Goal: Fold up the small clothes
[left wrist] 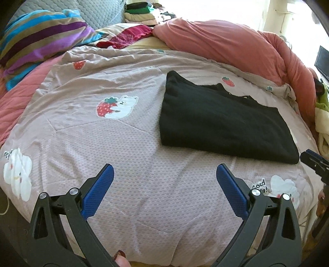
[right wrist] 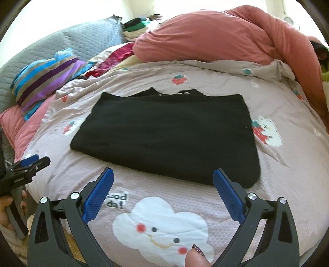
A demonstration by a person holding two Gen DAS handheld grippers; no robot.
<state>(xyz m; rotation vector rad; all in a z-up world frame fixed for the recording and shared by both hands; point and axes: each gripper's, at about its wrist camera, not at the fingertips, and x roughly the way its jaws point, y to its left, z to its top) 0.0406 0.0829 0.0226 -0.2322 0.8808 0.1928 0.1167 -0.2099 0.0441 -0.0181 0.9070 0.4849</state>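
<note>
1. Both grippers hover above the bed, tilted down at the mauve quilt [left wrist: 127, 143] with its strawberry and cloud prints.
2. Left gripper [left wrist: 164, 180]: jaws spread wide, blue pads [left wrist: 98, 191] well apart, nothing between them but bare quilt.
3. Right gripper [right wrist: 162, 182]: jaws wide too, blue pads [right wrist: 98, 195] clear of any cloth, nothing held.
4. The black garment [right wrist: 164, 135] lies folded into a neat rectangle on the quilt, flat, with an under layer peeking out along its far edge.
5. From the right wrist view it sits dead ahead, its near edge just beyond the fingertips, not touching them.
6. From the left wrist view the same garment lies ahead and to the right, apart from the left gripper's pads.
7. The right gripper's tip pokes in at the right edge of the left view, just beside the garment's near right corner.
8. In the right view the left gripper shows at the left edge, a hand [right wrist: 6, 207] wrapped around its handle.
9. A white smiling cloud print [right wrist: 162, 228] lies near, between the right gripper's arms, a fingertip with a dark painted nail [right wrist: 195, 256] at the bottom edge.
10. Far side: a salmon-pink duvet [right wrist: 216, 39] heaped up, a striped pillow [left wrist: 41, 39] far left, a grey quilted cushion [right wrist: 82, 43] behind it.
11. A small stack of folded clothes [left wrist: 141, 12] sits at the very back.
</note>
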